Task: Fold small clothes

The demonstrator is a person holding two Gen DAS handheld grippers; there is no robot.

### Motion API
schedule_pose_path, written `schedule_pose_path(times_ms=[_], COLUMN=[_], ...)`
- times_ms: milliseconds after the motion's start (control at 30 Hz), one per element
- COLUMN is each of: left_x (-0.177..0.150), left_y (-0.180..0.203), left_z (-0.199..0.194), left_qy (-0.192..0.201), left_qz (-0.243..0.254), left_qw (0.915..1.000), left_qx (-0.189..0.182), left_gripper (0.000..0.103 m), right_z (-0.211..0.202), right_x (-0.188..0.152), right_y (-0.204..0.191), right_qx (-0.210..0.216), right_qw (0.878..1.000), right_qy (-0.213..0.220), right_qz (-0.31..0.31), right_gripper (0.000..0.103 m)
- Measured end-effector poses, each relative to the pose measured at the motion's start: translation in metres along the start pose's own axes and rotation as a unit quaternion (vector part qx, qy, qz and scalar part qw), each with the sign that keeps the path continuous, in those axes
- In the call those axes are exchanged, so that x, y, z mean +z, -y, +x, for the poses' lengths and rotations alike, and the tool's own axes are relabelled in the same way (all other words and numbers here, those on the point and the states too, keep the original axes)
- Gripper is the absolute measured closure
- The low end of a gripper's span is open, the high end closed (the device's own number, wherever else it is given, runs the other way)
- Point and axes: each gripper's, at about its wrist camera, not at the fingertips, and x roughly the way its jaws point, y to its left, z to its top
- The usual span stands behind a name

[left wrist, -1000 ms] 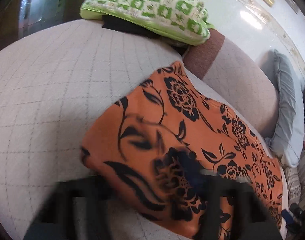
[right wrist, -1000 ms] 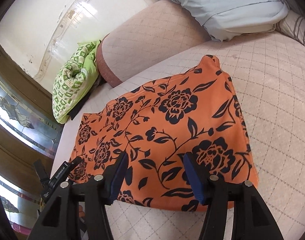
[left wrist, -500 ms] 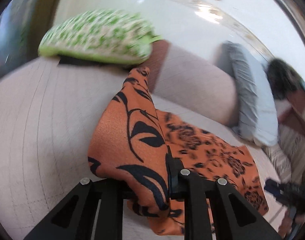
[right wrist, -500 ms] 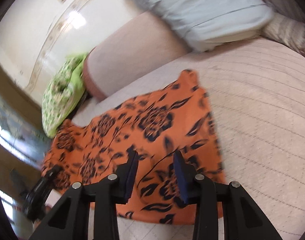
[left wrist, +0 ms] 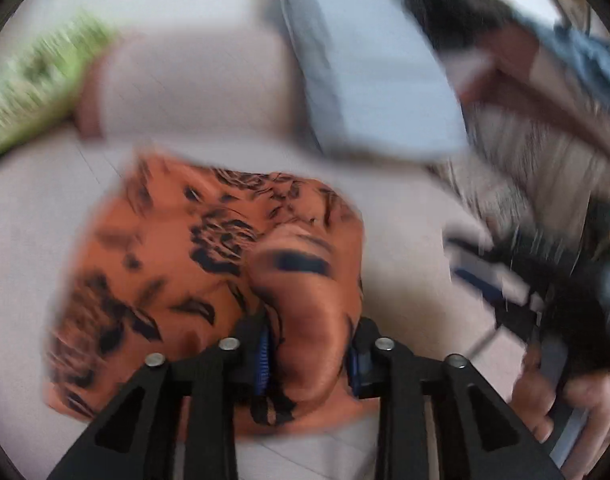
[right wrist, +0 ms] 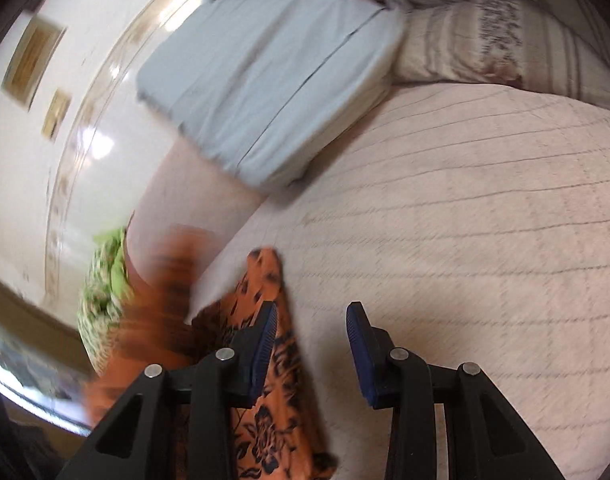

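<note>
orange cloth (left wrist: 177, 264): 1 | pillows: 3 (one green (right wrist: 105, 292)) | tools: 2

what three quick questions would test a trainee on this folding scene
1. What sits between the left gripper's pads? A) nothing B) a fold of the orange floral cloth C) a sock
2. True or false: the green patterned cushion lies on the cloth.
3. What colour is the pillow behind the cloth?
Key: 1 B; the jaws have just been opening, with the fold between them. 2 false, it lies apart. 3 pale blue.
</note>
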Motion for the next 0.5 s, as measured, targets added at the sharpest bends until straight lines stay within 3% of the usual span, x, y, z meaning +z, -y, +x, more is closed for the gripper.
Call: schedule_pose_path(times_ms=[33, 100, 167, 233, 267, 367, 433, 500], left_x=[-0.006, -0.019, -0.029, -0.032, -0.032, -0.030, -0.030, -0.031], left_y=[0.000, 0.000, -0.010, -0.030, -0.042, -0.082, -0.103, -0.122], left_z=[0.002, -0.013, -0.047, -0.078, -0.089, -0.113, -0.111, -0.103], left_qy=[-0.017, -0.010, 0.026, 0.069, 0.086, 0.141, 0.136, 0.119], left_qz=[0.002, 0.031, 0.071, 0.082, 0.081, 0.066, 0.049, 0.031], left_qw=[0.9997, 0.9985, 0.9960, 0.9934, 0.9926, 0.9854, 0.9821, 0.9824], left_qx=[-0.019, -0.044, -0.048, -0.041, -0.029, 0.070, 0.121, 0.140], left_gripper=[0.062, 0.049, 0.038, 0.030, 0.030, 0.029, 0.029, 0.029], right_z=[0.000, 0.001, 0.004, 0.005, 0.004, -0.002, -0.007, -0.008], right_x=[0.002, 0.008, 0.012, 0.011, 0.008, -0.004, -0.021, -0.038], right_y=[0.004, 0.011, 0.014, 0.008, 0.000, -0.035, -0.068, -0.090], right_qx=[0.004, 0.006, 0.014, 0.035, 0.045, 0.075, 0.123, 0.146], right_qw=[1.000, 1.000, 0.999, 0.999, 0.999, 0.995, 0.984, 0.974], right_qy=[-0.002, -0.010, -0.021, -0.024, -0.025, -0.025, -0.030, -0.041], right_qz=[0.006, 0.019, 0.026, 0.024, 0.010, -0.067, -0.128, -0.169], right_gripper=[0.064, 0.062, 0.055, 0.054, 0.054, 0.054, 0.064, 0.074])
